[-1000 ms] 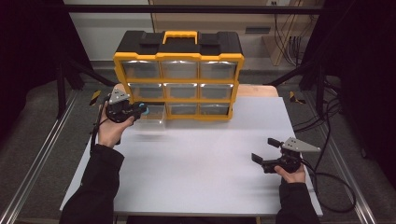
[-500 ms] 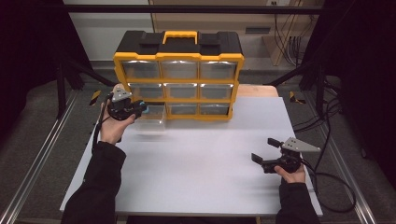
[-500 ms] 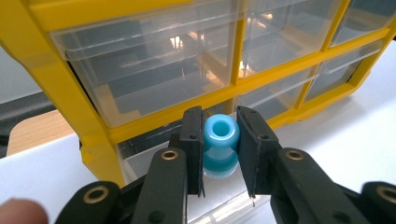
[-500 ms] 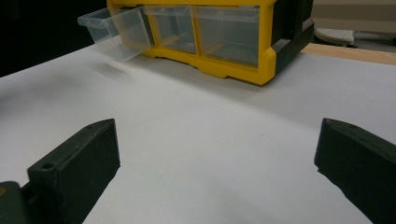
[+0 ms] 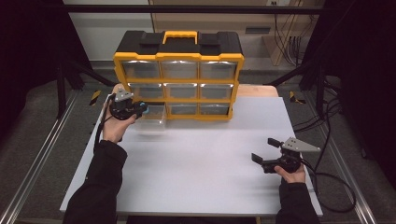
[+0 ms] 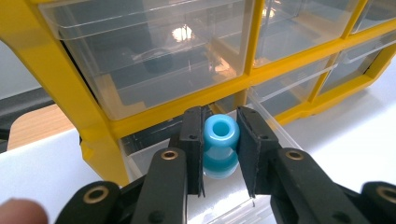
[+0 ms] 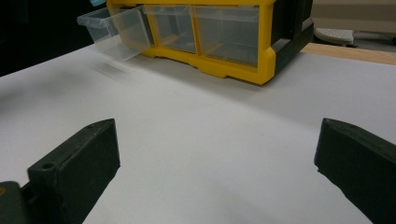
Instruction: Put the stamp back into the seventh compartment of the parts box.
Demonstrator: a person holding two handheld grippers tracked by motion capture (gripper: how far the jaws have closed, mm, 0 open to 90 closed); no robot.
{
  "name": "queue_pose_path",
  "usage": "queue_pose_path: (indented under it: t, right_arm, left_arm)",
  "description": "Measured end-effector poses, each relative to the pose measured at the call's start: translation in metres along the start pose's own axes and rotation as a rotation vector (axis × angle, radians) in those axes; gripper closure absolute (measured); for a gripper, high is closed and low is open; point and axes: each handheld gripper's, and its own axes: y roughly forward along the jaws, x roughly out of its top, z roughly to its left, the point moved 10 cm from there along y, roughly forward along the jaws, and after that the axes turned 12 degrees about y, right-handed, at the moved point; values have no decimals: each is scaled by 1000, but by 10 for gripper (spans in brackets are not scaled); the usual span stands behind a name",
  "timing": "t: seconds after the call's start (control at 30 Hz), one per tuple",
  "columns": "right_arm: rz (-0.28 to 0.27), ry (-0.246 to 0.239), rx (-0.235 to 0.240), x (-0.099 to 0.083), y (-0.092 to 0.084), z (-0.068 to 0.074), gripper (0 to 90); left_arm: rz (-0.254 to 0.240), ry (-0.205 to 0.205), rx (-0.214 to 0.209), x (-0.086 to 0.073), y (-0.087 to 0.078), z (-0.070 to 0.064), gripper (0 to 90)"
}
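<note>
One yellow-and-black organiser cabinet stands on one white table; it holds nine clear drawers in three rows of three, and one, the pulled-out drawer, is at the cabinet's bottom left; one blue bead; two grippers, left gripper by the cabinet, right gripper well away.

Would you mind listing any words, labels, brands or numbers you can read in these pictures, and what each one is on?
None can be read: the yellow and black drawer cabinet, its pulled-out clear drawer, the blue bead in the left gripper, the right gripper and the white table show no text.
</note>
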Motion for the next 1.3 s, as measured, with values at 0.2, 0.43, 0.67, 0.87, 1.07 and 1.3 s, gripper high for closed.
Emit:
queue_pose_path:
  t: [0.2, 0.43, 0.67, 0.87, 1.07, 1.3]
  right_arm:
    - [-2, -3, 0, 0, 0, 0, 7]
    - [0, 0, 0, 0, 0, 0, 7]
    - [-2, -3, -1, 0, 0, 0, 7]
    - [-2, -1, 0, 0, 0, 0, 7]
    - [-4, -5, -1, 1, 0, 0, 7]
    - [-4, -3, 0, 0, 0, 0, 7]
  left_arm:
    - [5, 5, 0, -3, 3, 0, 722]
    - [14, 7, -3, -7, 7, 0, 721]
    - [31, 12, 2, -12, 10, 2, 722]
    - [42, 7, 1, -18, 14, 3, 722]
    - [48, 4, 5, -21, 16, 4, 722]
    - [59, 5, 1, -26, 20, 3, 722]
